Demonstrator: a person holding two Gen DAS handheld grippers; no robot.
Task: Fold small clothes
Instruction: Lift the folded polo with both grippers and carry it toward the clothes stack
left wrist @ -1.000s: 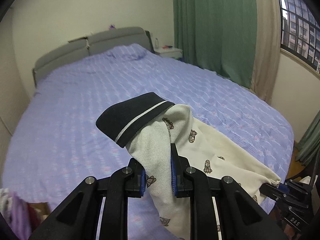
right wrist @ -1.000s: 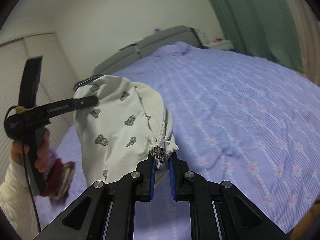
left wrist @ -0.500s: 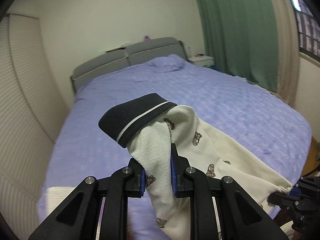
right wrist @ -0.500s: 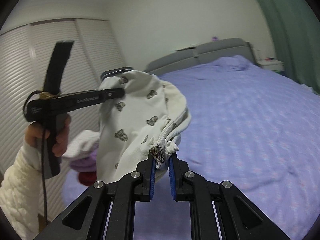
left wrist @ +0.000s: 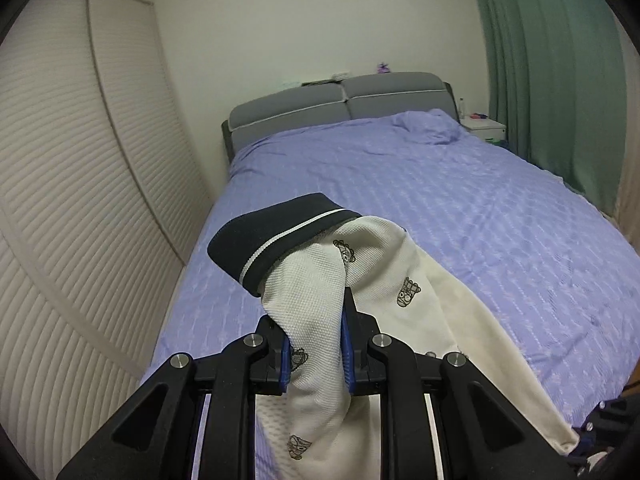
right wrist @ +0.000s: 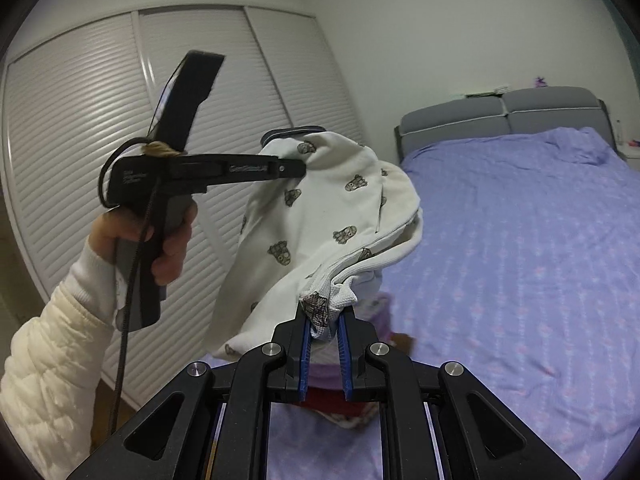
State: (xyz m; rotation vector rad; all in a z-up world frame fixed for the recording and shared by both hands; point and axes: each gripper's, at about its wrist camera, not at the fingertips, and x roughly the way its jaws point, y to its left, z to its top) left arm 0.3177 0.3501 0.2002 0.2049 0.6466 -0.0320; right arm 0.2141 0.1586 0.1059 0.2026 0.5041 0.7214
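Shirt [left wrist: 384, 280] hangs stretched between my left claw [left wrist: 316, 344], clamping its collar end, and right claw [right wrist: 324, 320], pinching the hem, bed [left wrist: 480, 208] lying ahead below both.

A wide bed [left wrist: 460, 208] under a lilac patterned cover fills the room, its grey padded headboard [left wrist: 340, 104] at twelve o'clock against a pale wall. Louvred white wardrobe doors [left wrist: 80, 200] run along nine o'clock; green curtains [left wrist: 552, 80] hang at two, beside a white nightstand [left wrist: 484, 126].

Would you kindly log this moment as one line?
left gripper: shut on shirt | right gripper: shut on shirt | shirt: held above bed
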